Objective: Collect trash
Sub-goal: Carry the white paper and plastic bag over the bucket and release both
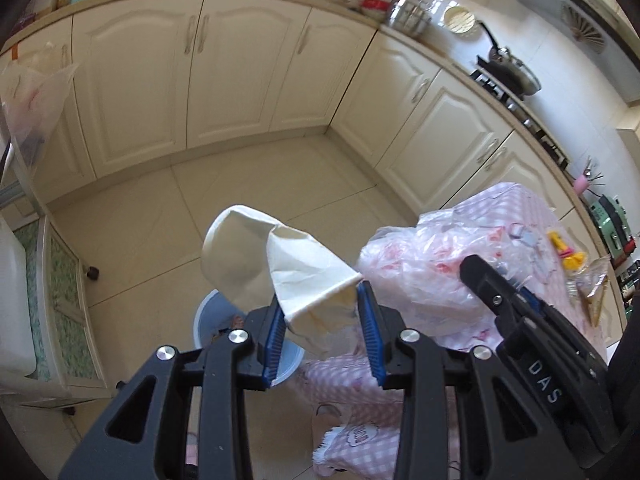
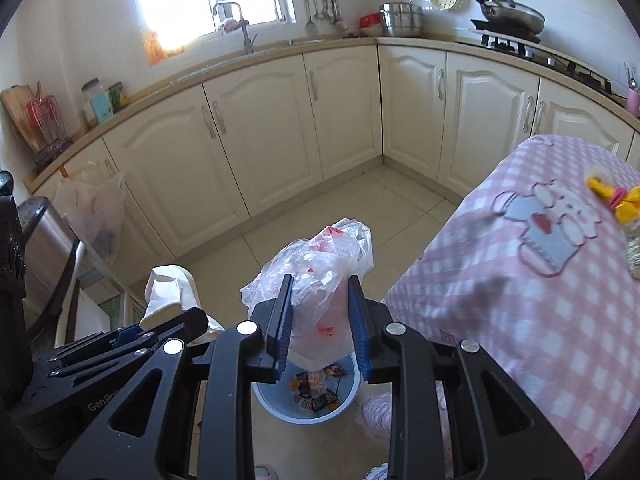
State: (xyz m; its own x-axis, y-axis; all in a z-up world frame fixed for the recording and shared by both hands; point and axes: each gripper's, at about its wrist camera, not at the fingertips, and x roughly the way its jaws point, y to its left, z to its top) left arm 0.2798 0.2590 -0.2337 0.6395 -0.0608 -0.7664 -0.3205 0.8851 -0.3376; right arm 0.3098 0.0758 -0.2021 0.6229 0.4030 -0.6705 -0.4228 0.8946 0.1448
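Observation:
My left gripper (image 1: 320, 300) is shut on a crumpled white paper bag (image 1: 276, 264), held in the air above a light blue waste bin (image 1: 208, 320) on the floor. My right gripper (image 2: 320, 292) is shut on a clear plastic bag with red print (image 2: 320, 256), also held over the blue bin (image 2: 308, 396), which holds several snack wrappers. In the left wrist view the plastic bag (image 1: 420, 264) and the right gripper's black body (image 1: 532, 320) show at the right. In the right wrist view the paper bag (image 2: 168, 292) and the left gripper's body (image 2: 120, 344) show at the lower left.
A table with a pink checked cloth (image 2: 520, 292) stands at the right, with yellow wrappers (image 2: 616, 198) on it. Cream kitchen cabinets (image 2: 260, 128) line the back and right walls. A metal cart (image 2: 48, 248) and a hanging plastic bag (image 2: 96, 216) are at the left.

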